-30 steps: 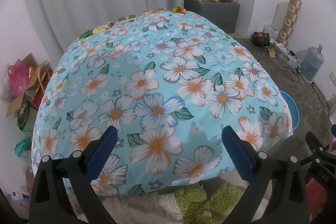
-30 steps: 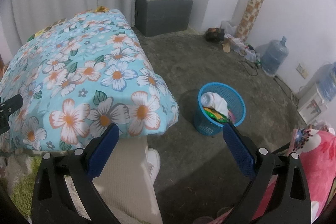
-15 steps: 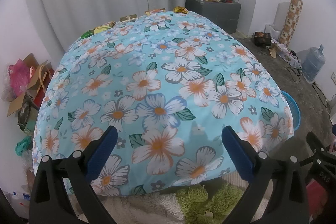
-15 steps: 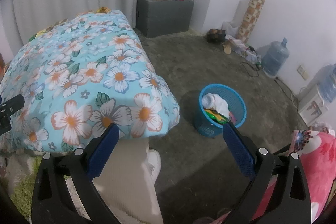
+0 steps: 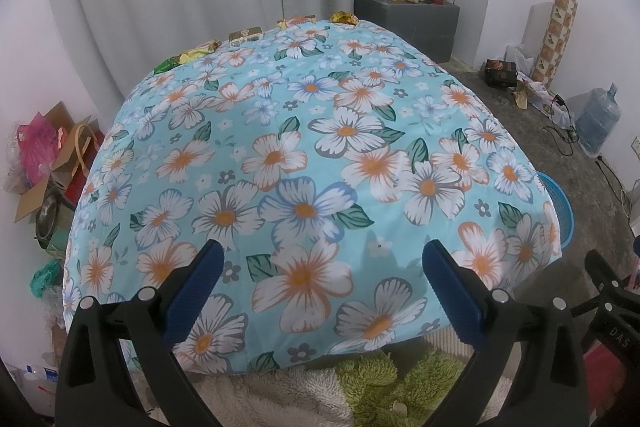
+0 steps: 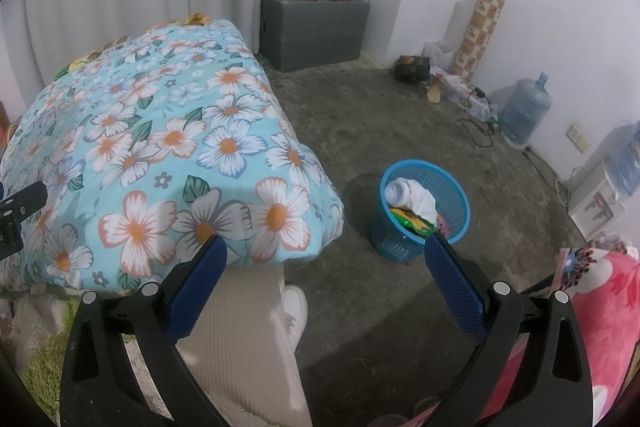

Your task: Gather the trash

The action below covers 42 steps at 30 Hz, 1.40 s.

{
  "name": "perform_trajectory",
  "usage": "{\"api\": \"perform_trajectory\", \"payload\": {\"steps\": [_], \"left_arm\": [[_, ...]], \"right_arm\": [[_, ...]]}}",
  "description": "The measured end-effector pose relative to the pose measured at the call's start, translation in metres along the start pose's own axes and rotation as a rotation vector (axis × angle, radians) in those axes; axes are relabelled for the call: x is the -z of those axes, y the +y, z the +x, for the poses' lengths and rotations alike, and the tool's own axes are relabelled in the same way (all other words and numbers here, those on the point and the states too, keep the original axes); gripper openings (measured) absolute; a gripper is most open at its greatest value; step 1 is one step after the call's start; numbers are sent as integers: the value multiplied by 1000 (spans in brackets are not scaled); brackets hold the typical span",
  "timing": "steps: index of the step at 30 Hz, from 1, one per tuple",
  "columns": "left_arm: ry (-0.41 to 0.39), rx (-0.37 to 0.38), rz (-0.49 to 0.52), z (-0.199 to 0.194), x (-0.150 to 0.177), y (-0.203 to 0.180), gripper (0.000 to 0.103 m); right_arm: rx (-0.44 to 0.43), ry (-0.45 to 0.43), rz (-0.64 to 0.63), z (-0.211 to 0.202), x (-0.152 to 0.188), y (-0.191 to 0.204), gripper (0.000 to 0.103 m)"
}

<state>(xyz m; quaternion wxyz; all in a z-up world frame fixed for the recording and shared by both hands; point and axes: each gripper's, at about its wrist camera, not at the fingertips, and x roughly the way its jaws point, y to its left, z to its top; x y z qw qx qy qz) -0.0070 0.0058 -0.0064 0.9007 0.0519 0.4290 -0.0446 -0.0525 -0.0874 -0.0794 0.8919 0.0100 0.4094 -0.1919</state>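
Two grippers are in view, each with two blue ribbed pads on black frames. The left gripper [image 5: 322, 285] stands wide and empty above the floral quilt [image 5: 312, 163]. The right gripper [image 6: 324, 279] is likewise wide and empty. Five crumpled wrappers [image 5: 345, 17] lie in a row along the quilt's far edge. One round blue mesh basket [image 6: 424, 211] stands on the concrete floor beside the bed, holding one plastic bottle, white paper and foil wrappers.

Soft even indoor light, faint shadows, strong fisheye bending, dark corners, perhaps slightly hazy
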Motion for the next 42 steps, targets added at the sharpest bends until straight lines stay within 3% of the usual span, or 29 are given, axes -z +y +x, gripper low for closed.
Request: {"api": "perform_trajectory", "payload": {"steps": [42], "left_arm": [[5, -3, 1, 1, 3, 0, 97]], "right_arm": [[0, -1, 1, 0, 0, 1, 95]]}}
